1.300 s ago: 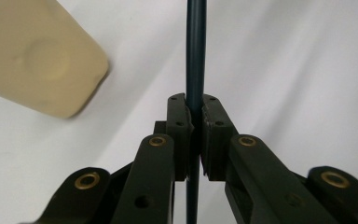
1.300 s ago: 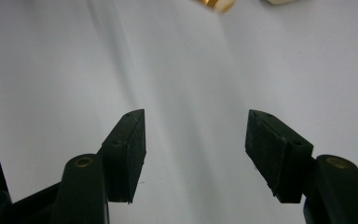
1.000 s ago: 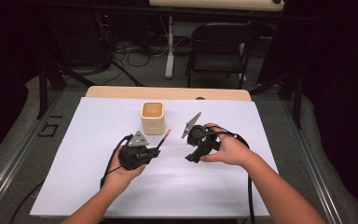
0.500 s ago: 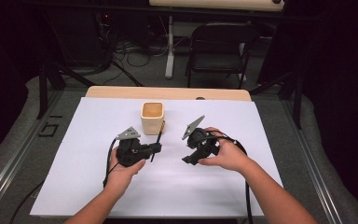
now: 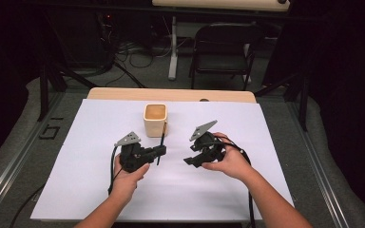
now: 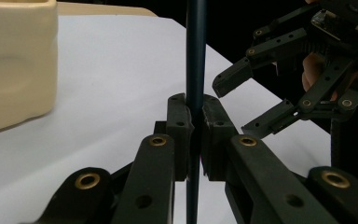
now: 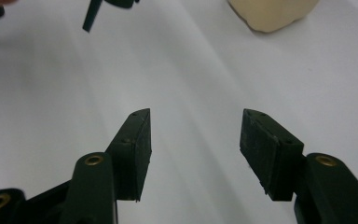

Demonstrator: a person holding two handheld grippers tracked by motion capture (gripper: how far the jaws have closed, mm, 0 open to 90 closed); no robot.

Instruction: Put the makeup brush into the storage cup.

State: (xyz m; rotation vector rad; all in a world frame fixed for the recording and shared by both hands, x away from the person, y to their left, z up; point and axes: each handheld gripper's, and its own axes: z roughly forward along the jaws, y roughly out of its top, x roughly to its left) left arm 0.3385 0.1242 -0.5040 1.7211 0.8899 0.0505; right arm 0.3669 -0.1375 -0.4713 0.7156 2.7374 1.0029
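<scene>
Here the white-covered tabletop (image 5: 100, 190) carries a cream cup (image 5: 155, 119) near its far edge. Just in front of the cup, the left gripper (image 5: 160, 151) is clamped on a dark pen (image 6: 196, 60), held upright. The right gripper (image 5: 192, 160) hangs beside it, jaws wide apart and empty. Judging by this, the pen is being carried; next it likely needs lifting over the cup's rim and releasing.
</scene>
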